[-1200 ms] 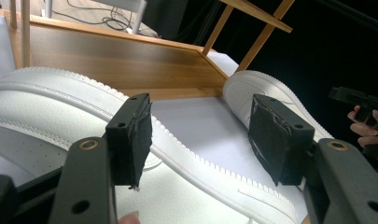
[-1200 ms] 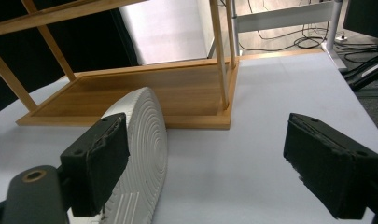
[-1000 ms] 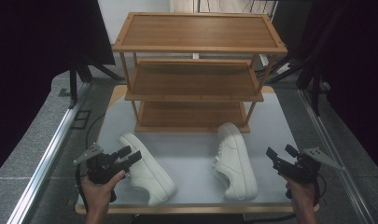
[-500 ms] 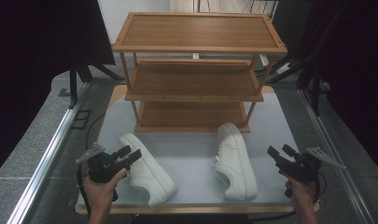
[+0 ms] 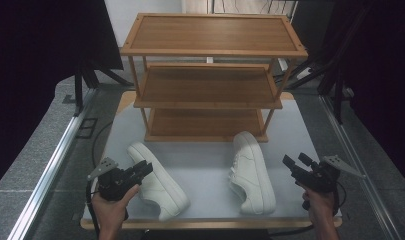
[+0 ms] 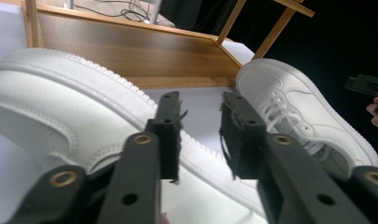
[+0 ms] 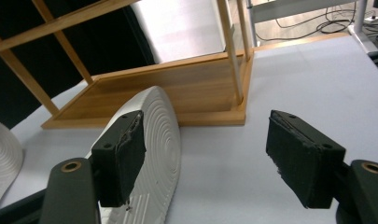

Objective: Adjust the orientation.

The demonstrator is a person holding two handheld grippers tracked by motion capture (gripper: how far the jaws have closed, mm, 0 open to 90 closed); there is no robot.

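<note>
— High view? 
— Left gripper (image 5: 140, 170) hovers at the left shoe (image 5: 157, 181); right gripper (image 5: 299, 164) sits well right of the right shoe (image 5: 251, 172), before the rack (image 5: 210, 80).
— Gripper views? 
— Left jaws have just been closing, nothing between them; right jaws spread wide.

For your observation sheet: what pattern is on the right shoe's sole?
Concentric raised rings on the white sole, best in the right gripper view.

Two white shoes — the left shoe (image 5: 157, 181) and the right shoe (image 5: 251, 172), its sole ringed with ridges — lie on a pale grey table (image 5: 205, 165). The shelf rack (image 5: 210, 75) is warm brown wood; both grippers are black.
</note>
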